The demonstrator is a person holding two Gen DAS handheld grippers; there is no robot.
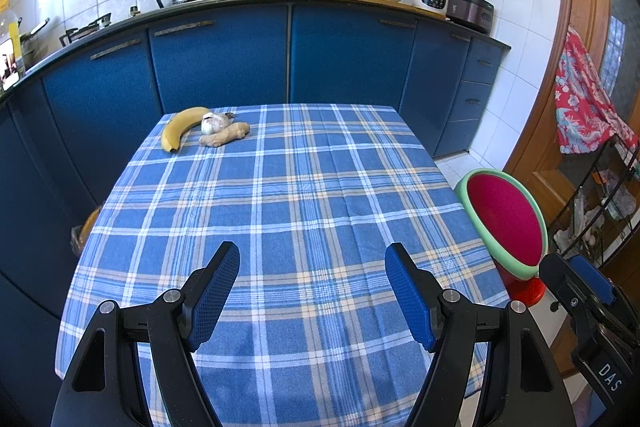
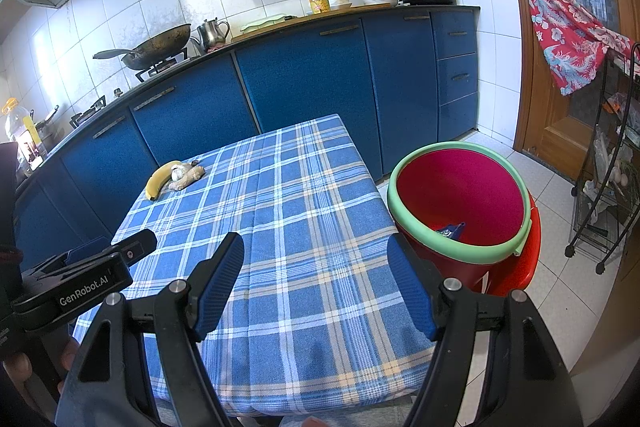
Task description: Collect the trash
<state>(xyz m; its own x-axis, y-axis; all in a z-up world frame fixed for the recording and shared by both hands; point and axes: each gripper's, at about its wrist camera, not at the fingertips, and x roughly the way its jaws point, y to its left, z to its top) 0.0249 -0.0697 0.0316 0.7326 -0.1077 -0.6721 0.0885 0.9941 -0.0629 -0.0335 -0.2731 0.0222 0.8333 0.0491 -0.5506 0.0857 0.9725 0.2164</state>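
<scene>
- While both grippers are hovering over the near end of the checked worktop (image 1: 304, 195), the left gripper (image 1: 312, 291) is keeping its jaws wide with nothing between them; the right gripper (image 2: 316, 283) is doing likewise, its jaws wide and empty
- A banana (image 1: 180, 127), a garlic bulb (image 1: 212, 123) and a ginger root (image 1: 224, 135) are lying together at the far left corner, touching one another
- A red bin (image 2: 460, 195) with a green rim is standing just beside the worktop's right edge; a blue scrap (image 2: 452, 229) is lying inside it
</scene>
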